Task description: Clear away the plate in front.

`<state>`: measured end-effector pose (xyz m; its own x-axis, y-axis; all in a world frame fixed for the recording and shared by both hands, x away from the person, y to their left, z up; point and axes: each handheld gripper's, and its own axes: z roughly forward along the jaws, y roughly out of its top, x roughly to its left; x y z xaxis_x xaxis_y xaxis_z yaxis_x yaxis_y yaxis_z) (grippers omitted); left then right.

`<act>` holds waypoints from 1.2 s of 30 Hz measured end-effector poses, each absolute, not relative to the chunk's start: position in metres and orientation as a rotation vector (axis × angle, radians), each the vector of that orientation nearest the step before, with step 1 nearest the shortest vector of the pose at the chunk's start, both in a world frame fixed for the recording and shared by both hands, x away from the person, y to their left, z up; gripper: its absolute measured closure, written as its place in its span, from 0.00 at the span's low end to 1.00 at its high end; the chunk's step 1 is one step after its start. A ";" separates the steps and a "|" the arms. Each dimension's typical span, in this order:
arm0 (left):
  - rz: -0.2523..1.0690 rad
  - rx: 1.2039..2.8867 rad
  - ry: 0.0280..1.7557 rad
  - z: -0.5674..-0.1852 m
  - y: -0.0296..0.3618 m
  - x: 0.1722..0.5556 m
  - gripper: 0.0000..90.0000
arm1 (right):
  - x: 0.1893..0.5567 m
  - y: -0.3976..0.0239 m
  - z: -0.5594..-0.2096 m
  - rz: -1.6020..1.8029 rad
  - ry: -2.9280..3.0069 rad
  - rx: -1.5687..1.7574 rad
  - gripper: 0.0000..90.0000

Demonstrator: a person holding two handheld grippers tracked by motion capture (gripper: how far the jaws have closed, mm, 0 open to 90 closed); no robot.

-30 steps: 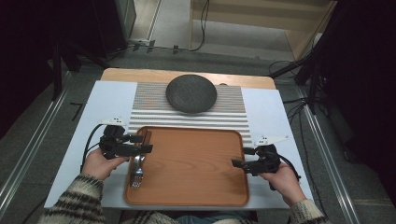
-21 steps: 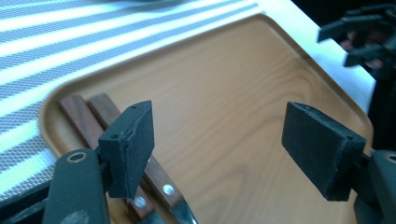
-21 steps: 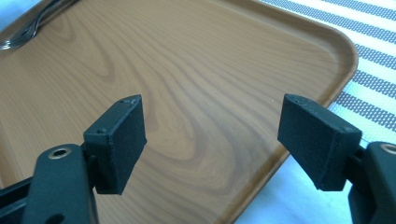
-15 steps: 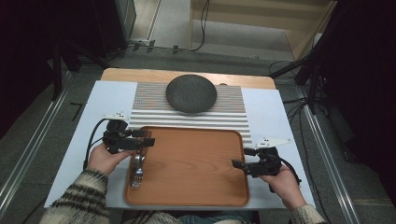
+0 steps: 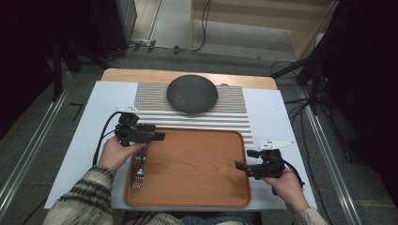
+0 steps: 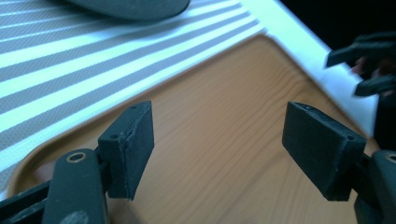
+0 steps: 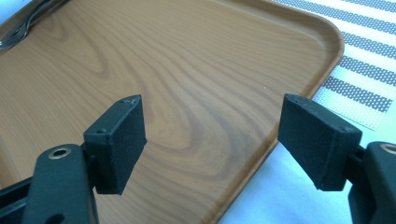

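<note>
2 grippers (image 5: 161, 136) (image 5: 239, 165) gape over tray (image 5: 197, 159).

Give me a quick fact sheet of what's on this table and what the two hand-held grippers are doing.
surface: white table with a striped mat
tray: wooden tray, near edge of the table, partly over the mat
plate: dark round plate on the mat, beyond the tray
cutlery: fork lying at the tray's left side
left hand-held gripper: jaws open, empty, over the tray's far left corner
right hand-held gripper: jaws open, empty, at the tray's right edge
</note>
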<state>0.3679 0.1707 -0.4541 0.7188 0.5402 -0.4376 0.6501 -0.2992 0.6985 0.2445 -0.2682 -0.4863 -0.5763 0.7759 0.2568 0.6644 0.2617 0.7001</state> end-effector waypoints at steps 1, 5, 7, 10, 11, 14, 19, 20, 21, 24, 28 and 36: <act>-0.141 1.985 0.907 -0.454 0.169 0.369 0.26 | 0.245 -0.268 -0.486 1.212 2.382 1.373 0.24; -0.112 2.021 0.869 -0.452 0.161 0.373 0.26 | 0.245 -0.268 -0.487 1.211 2.394 1.376 0.24; -0.110 2.016 0.858 -0.452 0.157 0.376 0.26 | 0.245 -0.269 -0.488 1.205 2.400 1.383 0.24; -0.065 2.016 0.823 -0.449 0.150 0.378 0.28 | 0.246 -0.270 -0.489 1.194 2.397 1.398 0.24; -0.061 2.018 0.818 -0.448 0.147 0.380 0.28 | 0.246 -0.270 -0.489 1.197 2.393 1.400 0.24; -0.070 2.035 0.807 -0.447 0.138 0.387 0.28 | 0.246 -0.270 -0.488 1.203 2.386 1.399 0.24; -0.082 2.057 0.795 -0.445 0.125 0.399 0.28 | 0.247 -0.270 -0.488 1.213 2.385 1.407 0.24; -0.086 2.061 0.794 -0.445 0.123 0.401 0.28 | 0.247 -0.270 -0.488 1.216 2.385 1.406 0.24; -0.091 2.057 0.792 -0.445 0.121 0.404 0.28 | 0.247 -0.270 -0.487 1.218 2.384 1.404 0.24; -0.091 2.069 0.788 -0.444 0.115 0.411 0.27 | 0.247 -0.270 -0.487 1.221 2.387 1.401 0.24; -0.084 2.092 0.768 -0.442 0.105 0.420 0.27 | 0.248 -0.269 -0.487 1.226 2.387 1.399 0.24; -0.102 2.079 0.739 -0.438 0.088 0.432 0.27 | 0.248 -0.271 -0.485 1.227 2.379 1.411 0.24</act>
